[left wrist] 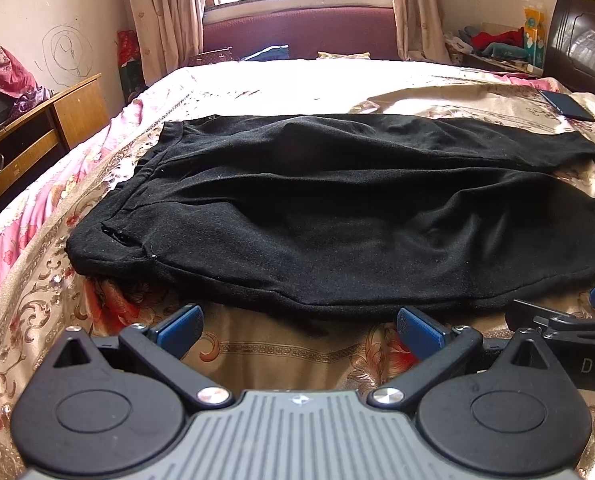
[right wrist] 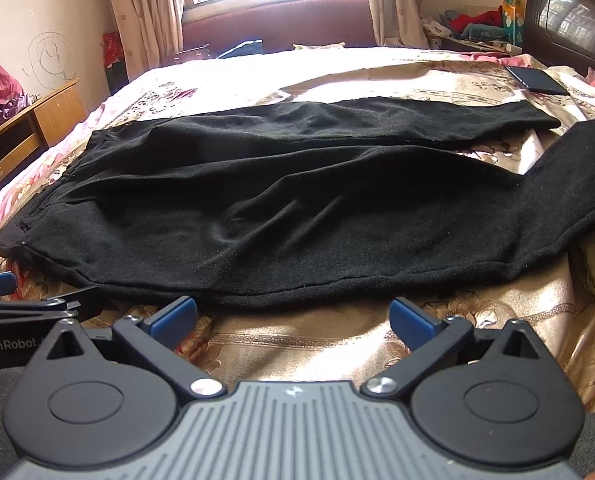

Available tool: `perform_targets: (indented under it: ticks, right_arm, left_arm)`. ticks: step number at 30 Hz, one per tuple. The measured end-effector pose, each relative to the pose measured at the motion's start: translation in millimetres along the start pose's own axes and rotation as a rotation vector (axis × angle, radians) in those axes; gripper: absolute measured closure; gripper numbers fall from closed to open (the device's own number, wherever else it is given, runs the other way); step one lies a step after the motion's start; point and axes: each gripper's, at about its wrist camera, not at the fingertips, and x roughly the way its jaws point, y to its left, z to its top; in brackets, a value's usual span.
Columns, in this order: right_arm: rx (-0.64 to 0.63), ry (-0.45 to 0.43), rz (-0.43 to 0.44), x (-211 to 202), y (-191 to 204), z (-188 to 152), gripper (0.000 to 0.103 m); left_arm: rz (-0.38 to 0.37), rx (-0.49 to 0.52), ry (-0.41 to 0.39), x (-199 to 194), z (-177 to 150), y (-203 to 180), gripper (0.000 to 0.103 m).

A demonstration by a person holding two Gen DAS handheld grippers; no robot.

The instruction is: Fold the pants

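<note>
Black pants (left wrist: 317, 216) lie spread flat across the bed, waistband to the left, both legs running to the right; they also show in the right wrist view (right wrist: 297, 208). The near leg's end bends away at the right (right wrist: 569, 168). My left gripper (left wrist: 299, 330) is open and empty, just short of the pants' near edge. My right gripper (right wrist: 293, 320) is open and empty, also just short of the near edge, to the right of the left one. Each gripper shows at the edge of the other's view.
The bed has a floral pink and gold cover (left wrist: 289, 352). A dark flat object (right wrist: 535, 78) lies on the far right of the bed. A wooden desk (left wrist: 37, 132) stands at the left. A dark headboard (right wrist: 569, 12) and cluttered shelf stand at the right.
</note>
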Motion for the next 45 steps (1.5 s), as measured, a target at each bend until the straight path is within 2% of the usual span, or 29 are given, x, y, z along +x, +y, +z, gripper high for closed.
perform_targets:
  ticks: [10, 14, 17, 21, 26, 45]
  right_arm:
    - [0.011, -0.006, 0.028, -6.0, -3.2, 3.8, 0.001]
    - [0.016, -0.004, 0.034, -5.2, -3.3, 5.2, 0.001]
    - [0.013, -0.002, 0.033, -4.7, -3.0, 5.1, 0.001]
    - [0.014, -0.003, 0.021, -4.7, -4.3, 5.3, 0.001]
    - [0.012, 0.026, 0.006, 0.3, -4.8, 4.0, 0.001]
    - [-0.006, 0.041, 0.009, 2.5, -1.6, 1.5, 0.001]
  left_arm:
    - [0.025, 0.094, 0.027, -1.0, -1.6, -13.1, 0.000]
    - [0.004, 0.119, 0.055, 2.8, -3.2, -15.3, 0.000]
    - [0.008, 0.129, 0.048, 1.4, -4.7, -17.3, 0.000]
    - [0.019, 0.101, 0.039, -0.3, -4.2, -13.7, 0.000]
    - [-0.012, 0.040, 0.043, -1.0, -3.2, -4.0, 0.000]
    - [-0.010, 0.032, 0.053, 1.2, -3.7, -4.1, 0.000]
